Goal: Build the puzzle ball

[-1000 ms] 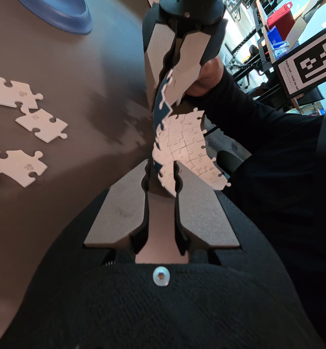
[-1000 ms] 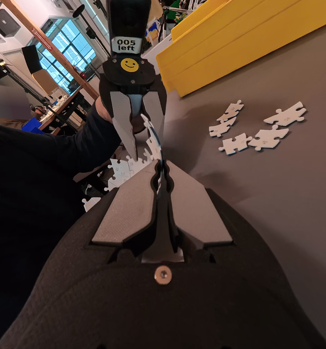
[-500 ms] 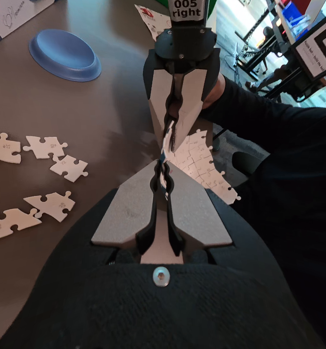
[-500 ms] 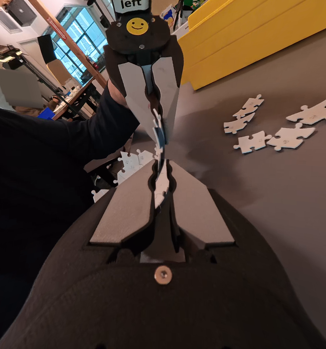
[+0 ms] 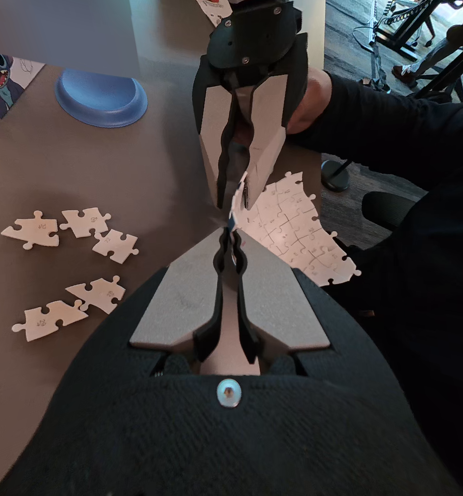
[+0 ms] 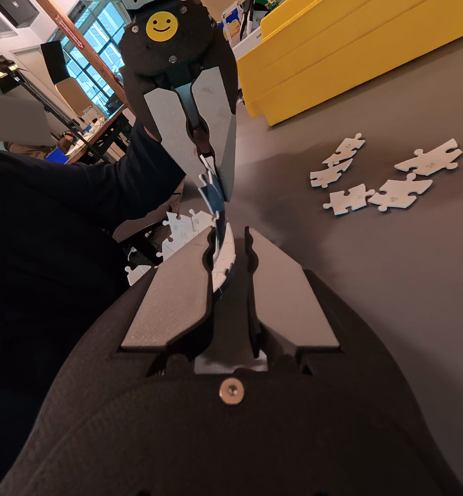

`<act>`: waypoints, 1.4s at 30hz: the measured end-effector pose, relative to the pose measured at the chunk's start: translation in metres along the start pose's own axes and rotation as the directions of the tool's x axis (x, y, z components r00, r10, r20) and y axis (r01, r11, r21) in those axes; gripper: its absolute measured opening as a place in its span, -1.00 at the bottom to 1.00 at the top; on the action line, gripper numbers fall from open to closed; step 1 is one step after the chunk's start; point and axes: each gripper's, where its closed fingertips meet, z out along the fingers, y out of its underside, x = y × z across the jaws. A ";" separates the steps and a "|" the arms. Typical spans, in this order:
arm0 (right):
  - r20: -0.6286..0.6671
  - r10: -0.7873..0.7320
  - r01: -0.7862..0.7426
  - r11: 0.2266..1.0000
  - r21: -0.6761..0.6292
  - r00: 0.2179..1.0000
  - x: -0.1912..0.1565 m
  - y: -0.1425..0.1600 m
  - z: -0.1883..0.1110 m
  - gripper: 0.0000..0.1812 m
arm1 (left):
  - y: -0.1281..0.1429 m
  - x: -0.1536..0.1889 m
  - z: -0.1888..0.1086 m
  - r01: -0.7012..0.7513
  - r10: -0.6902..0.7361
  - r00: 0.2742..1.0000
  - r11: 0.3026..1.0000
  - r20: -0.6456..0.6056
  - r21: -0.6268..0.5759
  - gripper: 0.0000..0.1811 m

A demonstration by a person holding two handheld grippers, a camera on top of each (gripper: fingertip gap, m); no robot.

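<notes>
The curved white panel of joined puzzle pieces (image 5: pixel 292 230) hangs in the air above the grey tabletop (image 5: pixel 117 166), and it could bend apart if the grippers twist. The left gripper (image 5: pixel 231 236) has its jaws pinching the panel's edge. The right gripper (image 6: pixel 230 236) has its jaws spread, the panel touching only one side.

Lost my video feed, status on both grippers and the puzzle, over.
Left gripper shut on the curved puzzle section. Right gripper open around its edge. Five loose pieces on the table. Nothing blocking.
</notes>
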 end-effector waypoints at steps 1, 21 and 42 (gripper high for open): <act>0.001 0.000 0.000 1.000 0.001 1.000 0.000 0.000 0.000 -0.80 | 0.000 0.000 0.000 -0.003 0.003 1.000 1.000 0.001 0.002 -1.00; -0.025 -0.146 0.144 0.988 -0.048 0.989 -0.007 0.002 0.002 -0.76 | 0.005 0.005 0.010 -0.096 0.101 0.993 0.991 0.052 -0.097 -1.00; -0.091 -0.162 0.157 0.986 -0.059 0.983 0.001 0.005 0.008 -1.00 | 0.044 0.018 0.006 0.206 -0.210 0.975 0.977 -0.068 -0.063 -0.76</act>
